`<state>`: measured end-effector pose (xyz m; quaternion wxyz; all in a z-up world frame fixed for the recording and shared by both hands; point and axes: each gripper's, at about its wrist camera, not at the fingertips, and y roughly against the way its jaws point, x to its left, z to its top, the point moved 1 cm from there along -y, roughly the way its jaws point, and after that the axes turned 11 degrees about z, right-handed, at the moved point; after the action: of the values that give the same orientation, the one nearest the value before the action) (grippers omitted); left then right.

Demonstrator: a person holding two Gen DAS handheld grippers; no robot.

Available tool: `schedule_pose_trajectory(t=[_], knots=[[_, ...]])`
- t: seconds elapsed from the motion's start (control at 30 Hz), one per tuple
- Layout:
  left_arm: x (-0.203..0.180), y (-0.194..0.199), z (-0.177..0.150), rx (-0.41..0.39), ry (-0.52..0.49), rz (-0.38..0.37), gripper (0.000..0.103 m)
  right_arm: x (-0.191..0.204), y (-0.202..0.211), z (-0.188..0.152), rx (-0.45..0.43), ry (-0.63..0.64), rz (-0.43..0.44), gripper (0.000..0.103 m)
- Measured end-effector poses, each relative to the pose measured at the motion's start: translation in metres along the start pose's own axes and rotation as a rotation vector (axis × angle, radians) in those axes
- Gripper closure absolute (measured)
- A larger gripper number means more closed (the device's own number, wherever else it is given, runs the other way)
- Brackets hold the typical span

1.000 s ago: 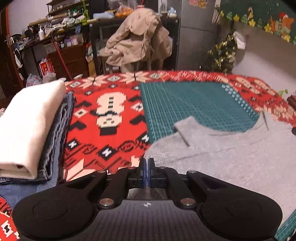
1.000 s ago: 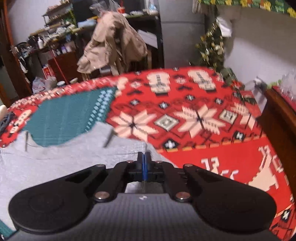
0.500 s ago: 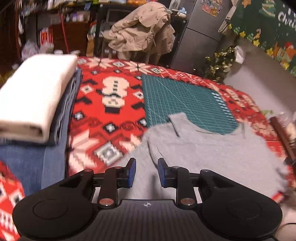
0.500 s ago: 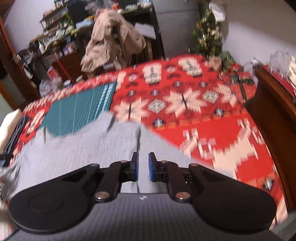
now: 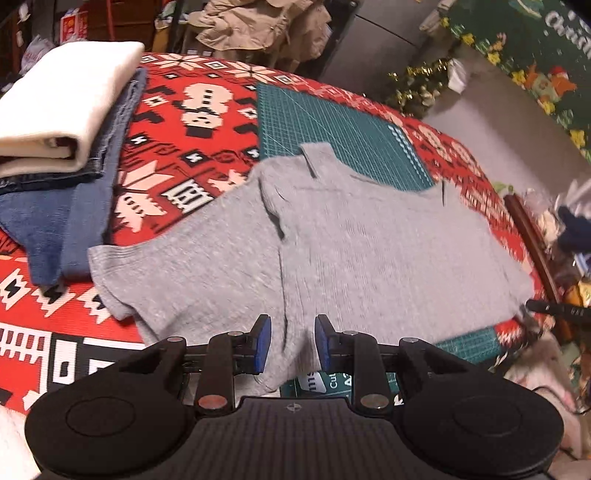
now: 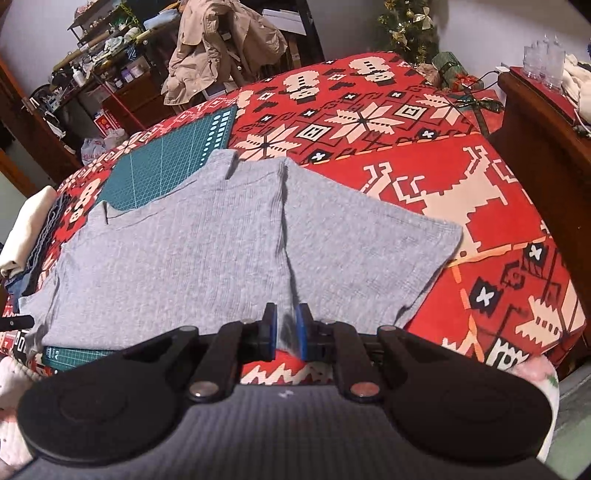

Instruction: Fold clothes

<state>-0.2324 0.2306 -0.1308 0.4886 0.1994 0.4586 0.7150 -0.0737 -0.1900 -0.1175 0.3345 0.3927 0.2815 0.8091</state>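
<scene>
Both jaws opened; shirt (image 5: 369,251) hem hidden behind grippers.

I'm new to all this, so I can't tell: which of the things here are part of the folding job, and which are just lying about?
Part of the job:
- grey T-shirt, spread flat
- left gripper, open
- right gripper, open
- stack of folded clothes, cream piece on top

Just lying about:
- green cutting mat under the shirt
- red patterned cloth
- beige coat
- Christmas tree

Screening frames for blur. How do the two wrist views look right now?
Left wrist: gray shirt smeared by motion towards the right edge, folded stack sharper. Right wrist: shirt and red blanket crisp. Both show fisheye bending at the edges.
</scene>
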Motion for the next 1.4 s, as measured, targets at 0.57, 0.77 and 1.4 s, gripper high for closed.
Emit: schedule_pose_trajectory(t=[0.57,0.77,1.4], knots=[[0.002,-0.008,-0.012,0.045,-0.038,0.067,0.1,-0.008,-0.012,-0.001,0.083,0.023,-0.036,0.102],[0.01,-0.005,-0.011,0.063,0.001,0.06,0.084,-0.017,-0.006,-0.002,0.073,-0.025,-0.045,0.092],[-0.012,-0.005,0.044,-0.164,-0.017,0.081,0.069,0.023,-0.023,0.035,-0.025,0.05,0.019,0.081]])
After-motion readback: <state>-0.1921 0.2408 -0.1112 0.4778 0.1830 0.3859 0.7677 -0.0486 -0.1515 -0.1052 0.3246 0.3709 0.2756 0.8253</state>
